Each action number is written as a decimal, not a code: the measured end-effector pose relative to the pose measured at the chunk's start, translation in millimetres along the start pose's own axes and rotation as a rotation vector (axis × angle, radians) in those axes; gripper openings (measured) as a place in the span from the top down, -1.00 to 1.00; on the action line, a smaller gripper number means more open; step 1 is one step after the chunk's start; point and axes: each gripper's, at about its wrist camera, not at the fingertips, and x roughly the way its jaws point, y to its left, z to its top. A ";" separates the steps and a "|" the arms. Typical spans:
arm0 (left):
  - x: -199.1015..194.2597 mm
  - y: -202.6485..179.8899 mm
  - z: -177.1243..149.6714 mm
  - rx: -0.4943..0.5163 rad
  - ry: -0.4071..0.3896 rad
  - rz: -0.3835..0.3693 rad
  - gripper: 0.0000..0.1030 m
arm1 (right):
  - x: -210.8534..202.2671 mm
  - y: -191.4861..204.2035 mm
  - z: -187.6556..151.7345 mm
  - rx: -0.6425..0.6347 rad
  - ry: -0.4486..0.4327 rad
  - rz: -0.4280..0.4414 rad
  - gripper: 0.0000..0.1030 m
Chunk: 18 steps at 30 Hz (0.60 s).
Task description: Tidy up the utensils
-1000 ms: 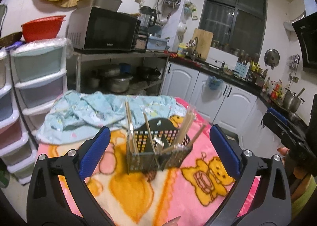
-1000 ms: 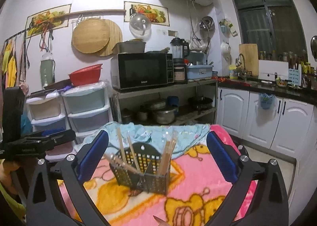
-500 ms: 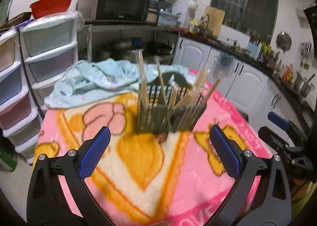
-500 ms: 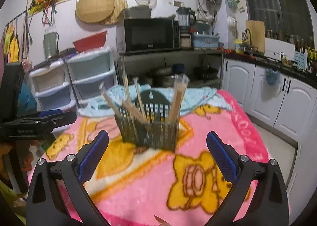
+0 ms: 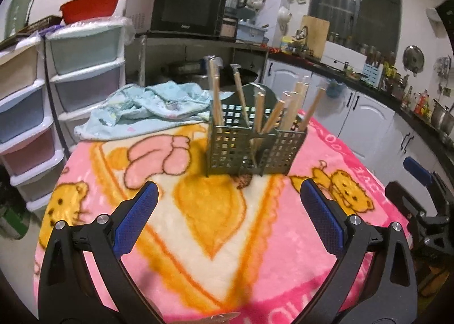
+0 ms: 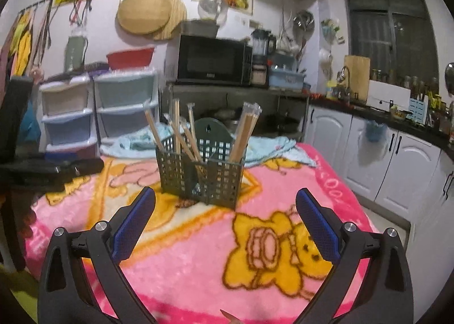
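Dark green plastic lattice forms the utensil caddy [image 5: 255,148], which stands upright on the table, toward its far edge, on a pink fleece blanket [image 5: 198,238] printed with yellow cartoon bears and an orange heart. Ahead of the left claw [image 5: 227,210] the caddy sits centred between the two blue-padded fingers [image 5: 133,224] and beyond their tips — apart from them, not touched. The left claw is spread wide and holds nothing. From the right wrist view the caddy [image 6: 203,173] again lies ahead of the right claw [image 6: 225,213], slightly to the left of its midline and clear of the pads; this claw too is spread wide and empty.

The caddy is a rectangular basket with square holes in its walls, a divider that splits it into compartments, and a rounded back tab with a hanging hole. Wooden chopsticks [image 5: 215,96] stand in it, leaning at different angles; several appear to wear clear plastic sleeves. In the right wrist view a tight bundle [image 6: 244,131] leans in the right-hand compartment, while looser sticks fan out in the left one.

Behind the caddy, at the far edge of the table, lies a crumpled light-blue cloth [image 5: 147,108]. The right claw shows at the right edge of the left wrist view — beside the table's right edge.
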 end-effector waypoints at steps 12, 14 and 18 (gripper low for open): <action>-11.5 -16.5 -24.6 0.048 -0.147 0.043 -0.80 | -18.6 4.3 -12.6 0.031 -0.139 -0.019 -0.87; -12.5 -16.7 -25.5 0.052 -0.161 0.052 -0.79 | -18.1 1.9 -14.4 0.036 -0.151 -0.033 -0.87; -10.3 -14.7 -27.0 0.039 -0.158 0.057 -0.79 | -10.7 -1.1 -21.1 0.043 -0.130 -0.042 -0.87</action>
